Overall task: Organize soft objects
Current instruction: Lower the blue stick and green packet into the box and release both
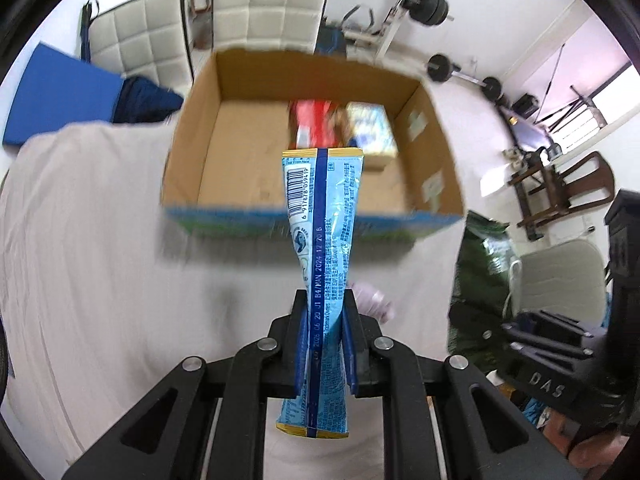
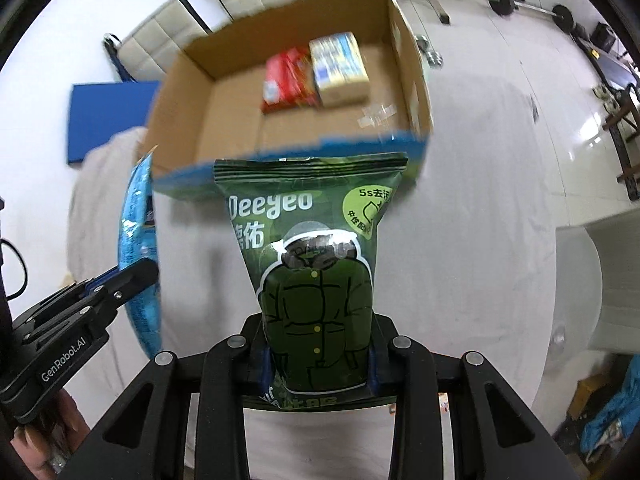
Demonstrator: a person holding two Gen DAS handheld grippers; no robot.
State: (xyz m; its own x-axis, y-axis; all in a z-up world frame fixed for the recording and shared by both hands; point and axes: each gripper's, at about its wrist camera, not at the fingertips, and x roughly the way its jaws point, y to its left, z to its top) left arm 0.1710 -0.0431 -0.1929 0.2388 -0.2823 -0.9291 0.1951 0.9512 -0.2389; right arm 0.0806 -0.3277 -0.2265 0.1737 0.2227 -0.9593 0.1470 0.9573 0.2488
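My left gripper is shut on a light blue soft packet and holds it in the air before an open cardboard box. My right gripper is shut on a green Deeyeo pouch, also held up in front of the box. Inside the box lie a red packet and a pale yellow-blue pack, also seen in the right wrist view as red and pale. The left gripper with the blue packet shows at the right view's left.
The box stands on a table under a white cloth. White padded chairs stand behind it, with a blue mat at the left. Weights and a barbell lie on the floor. The green pouch shows at the right of the left view.
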